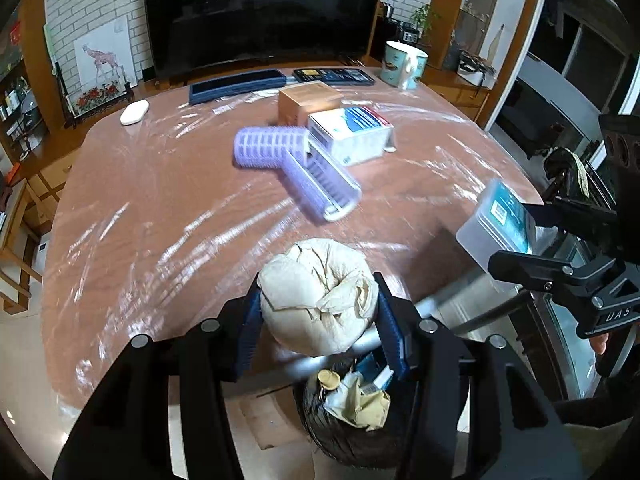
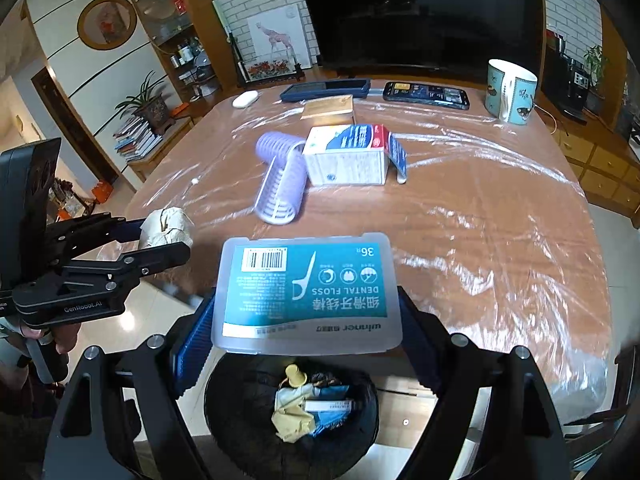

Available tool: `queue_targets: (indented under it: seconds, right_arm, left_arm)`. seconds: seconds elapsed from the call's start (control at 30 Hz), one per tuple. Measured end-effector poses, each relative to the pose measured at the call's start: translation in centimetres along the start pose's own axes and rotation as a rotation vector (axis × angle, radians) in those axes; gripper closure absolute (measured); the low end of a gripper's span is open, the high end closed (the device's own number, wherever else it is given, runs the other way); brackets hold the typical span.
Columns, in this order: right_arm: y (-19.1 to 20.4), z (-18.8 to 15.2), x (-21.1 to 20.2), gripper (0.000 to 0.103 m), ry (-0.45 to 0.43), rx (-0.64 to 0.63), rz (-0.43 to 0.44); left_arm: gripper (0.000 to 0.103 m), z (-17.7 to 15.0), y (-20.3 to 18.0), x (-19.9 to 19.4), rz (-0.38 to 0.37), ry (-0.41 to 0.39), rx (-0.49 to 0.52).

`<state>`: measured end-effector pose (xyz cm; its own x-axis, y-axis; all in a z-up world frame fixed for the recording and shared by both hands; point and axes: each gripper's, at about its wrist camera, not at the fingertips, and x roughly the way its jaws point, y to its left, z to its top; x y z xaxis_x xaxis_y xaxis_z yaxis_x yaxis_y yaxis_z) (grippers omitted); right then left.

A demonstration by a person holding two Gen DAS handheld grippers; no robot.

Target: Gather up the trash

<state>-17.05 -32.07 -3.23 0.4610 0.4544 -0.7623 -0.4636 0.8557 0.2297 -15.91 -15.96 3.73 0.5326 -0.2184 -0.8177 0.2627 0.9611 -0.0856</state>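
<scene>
Nearest, below both grippers, stands a black trash bin (image 2: 290,416) on the floor at the table edge; it already has yellowish paper and a small box inside. The left gripper (image 1: 318,312) is partly closed, and its blue pads (image 1: 250,332) press on both sides of a crumpled paper ball (image 1: 316,296), which is held in the air above the bin. The right gripper (image 2: 306,316) stands wider and is clamped on a dental floss box (image 2: 306,292), a flat clear plastic case with a teal label; this box also hangs over the bin. A person's hand (image 2: 60,340) holds the handle of the left gripper.

Further on, the table (image 2: 500,220) is covered with clear plastic film. In its middle lie two purple hair rollers (image 2: 280,176), touching each other, just beside a white and blue carton (image 2: 348,156). Behind the carton is a brown box (image 2: 330,108). At the far edge lie a dark blue case (image 2: 324,90), a phone (image 2: 426,94), a white oval thing (image 2: 245,99) and a mug (image 2: 510,92). Behind them stands a dark television (image 2: 420,16).
</scene>
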Motion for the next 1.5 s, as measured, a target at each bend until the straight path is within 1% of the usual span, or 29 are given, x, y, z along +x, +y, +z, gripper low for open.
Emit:
queue_targets:
  seconds: [0.37,0.63,1.07,1.5]
  right_arm:
    - [0.7,-3.7,-1.2,0.022,0.047,-0.034,0.017]
    - [0.9,-5.6,-1.4,0.022,0.08,-0.063,0.016]
    - [0.3,-8.8,0.7,0.022,0.162,-0.078,0.012]
    - [0.5,-10.6,3.2,0.022,0.227,-0.094,-0.011]
  left_arm:
    - [0.051,-3.2,-2.7,-0.7,-0.016,0.034,0.026]
    - [0.051,-5.4,-4.5,-0.5,-0.019,0.071,0.044]
    - [0.051,-8.8,-5.7,1.7,-0.019,0.167,0.047]
    - [0.051,-11.2,-5.8,4.4,0.003,0.251,0.065]
